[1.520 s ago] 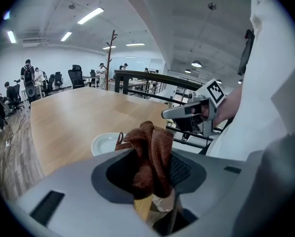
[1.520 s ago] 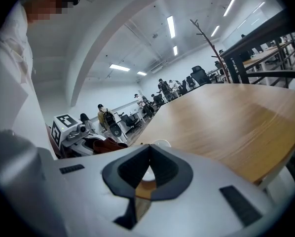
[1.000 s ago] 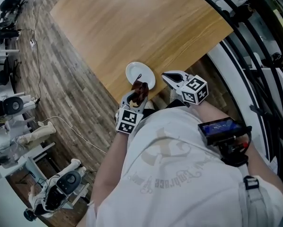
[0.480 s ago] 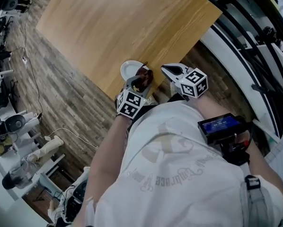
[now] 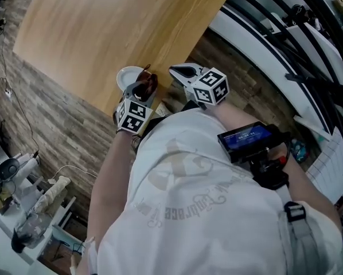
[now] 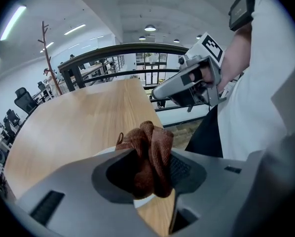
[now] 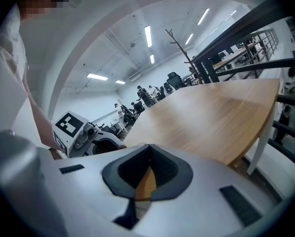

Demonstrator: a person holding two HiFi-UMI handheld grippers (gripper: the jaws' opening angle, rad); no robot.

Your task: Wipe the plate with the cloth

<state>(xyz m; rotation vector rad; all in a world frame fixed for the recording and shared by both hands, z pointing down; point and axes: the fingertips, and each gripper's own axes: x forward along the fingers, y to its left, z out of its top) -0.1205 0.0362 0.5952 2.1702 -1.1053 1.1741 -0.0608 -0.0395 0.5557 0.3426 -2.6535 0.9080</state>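
We hold the L tongs (image 5: 144, 89) shut tight on the cloth (image 5: 147, 85), a brown, bunched-up rag. In the head view it sits near mid frame, a bit left, over the right edge of the white plate (image 5: 127, 76). The plate is at the near edge of the big wood bench (image 5: 102, 33), which fills the upper left of the frame.

In the left gripper view the cloth & the tongs hide most of the plate. Only thin white bits peek out left of the cloth & below it. We can't tell if the cloth touches the plate or hangs just above it.

The R tongs (image 5: 174, 70) are just right of the cloth, tips pressed together w/ nothing in them. Through the small gap behind the tips we see only bench wood.

Our shirt (image 5: 206, 211) fills the lower frame of the head view. The far people (image 7: 142, 95) in the right gripper view are too small to make out.
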